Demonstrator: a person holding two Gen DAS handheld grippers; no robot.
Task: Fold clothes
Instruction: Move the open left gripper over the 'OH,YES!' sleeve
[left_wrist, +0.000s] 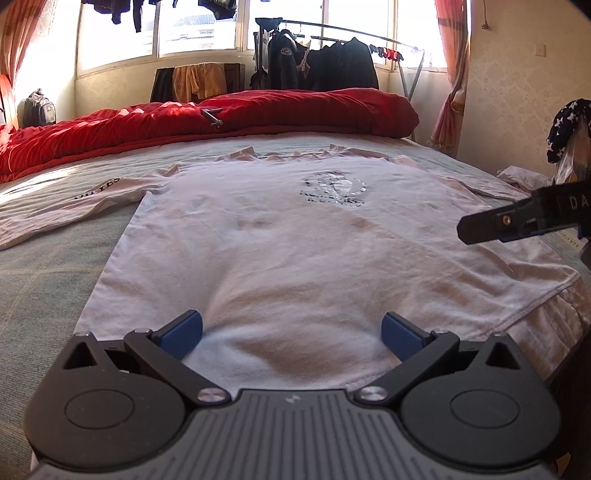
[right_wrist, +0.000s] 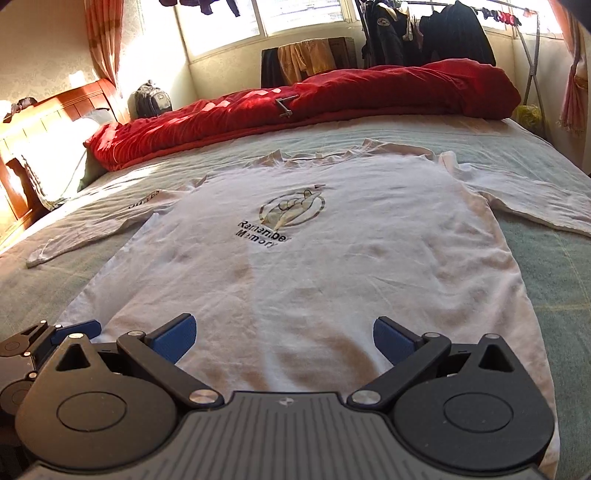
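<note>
While spread flat, print up, on green checked bed sheet (right_wrist: 546, 266), white long-sleeved cotton T-shirt (right_wrist: 314, 266) ready for folding. Left tongs (left_wrist: 291, 334) and right tongs (right_wrist: 284, 338) gaping wide, gripping nothing, poised over bottom hem, probably for pinching it.

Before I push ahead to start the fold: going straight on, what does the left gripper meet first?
Most likely the white T-shirt: the left gripper hangs open low over its hem, so it would skim along the fabric toward the printed logo. The red quilt lies beyond; height is hard to judge.
</note>
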